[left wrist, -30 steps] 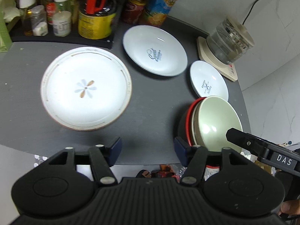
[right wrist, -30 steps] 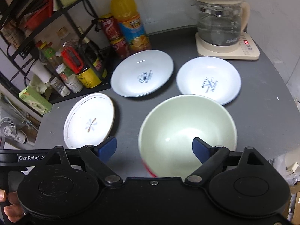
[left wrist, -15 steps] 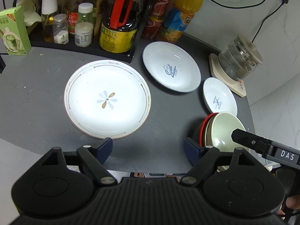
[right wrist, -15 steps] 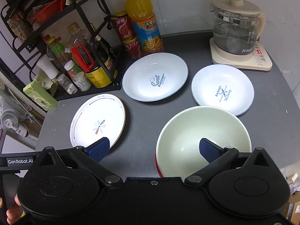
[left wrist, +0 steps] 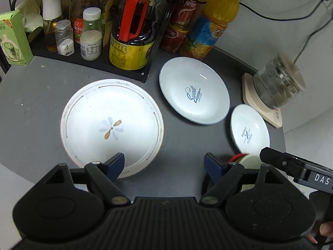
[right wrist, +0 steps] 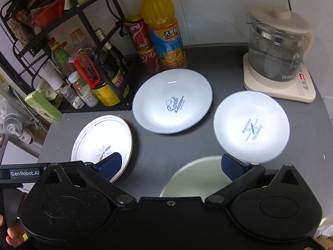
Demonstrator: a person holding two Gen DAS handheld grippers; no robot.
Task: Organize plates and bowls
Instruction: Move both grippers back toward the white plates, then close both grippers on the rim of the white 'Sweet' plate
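Both grippers have pulled back from the table since the earlier frames, so the stacked bowls now sit low in each view, partly hidden behind the gripper bodies.

Left to right on the grey table (right wrist: 170, 145):

1. Flower plate (left wrist: 111, 128): white, gold-lined rim, flat on the table near the left edge. The left fingertip of the left gripper (left wrist: 164, 163) overlaps its near rim in the left wrist view; contact cannot be confirmed.
2. Condiment rack (left wrist: 100, 62): behind the flower plate, holding bottles and jars.
3. "Sweet" plate (right wrist: 172, 101): pale blue, flat, just in front of the orange juice bottle (right wrist: 163, 27) and red cans (right wrist: 138, 33).
4. Stacked bowls (right wrist: 195, 177): pale green bowl on top, red rim beneath, at the near table edge between the fingers of the right gripper (right wrist: 170, 165).
5. Small plate (right wrist: 251, 127): white with blue lettering, flat, just beyond the bowls.
6. Glass kettle (right wrist: 277, 50): on its cream base at the far right.

Gripper state: the left gripper is spread wide and empty. The right gripper is likewise spread wide, grasping nothing.
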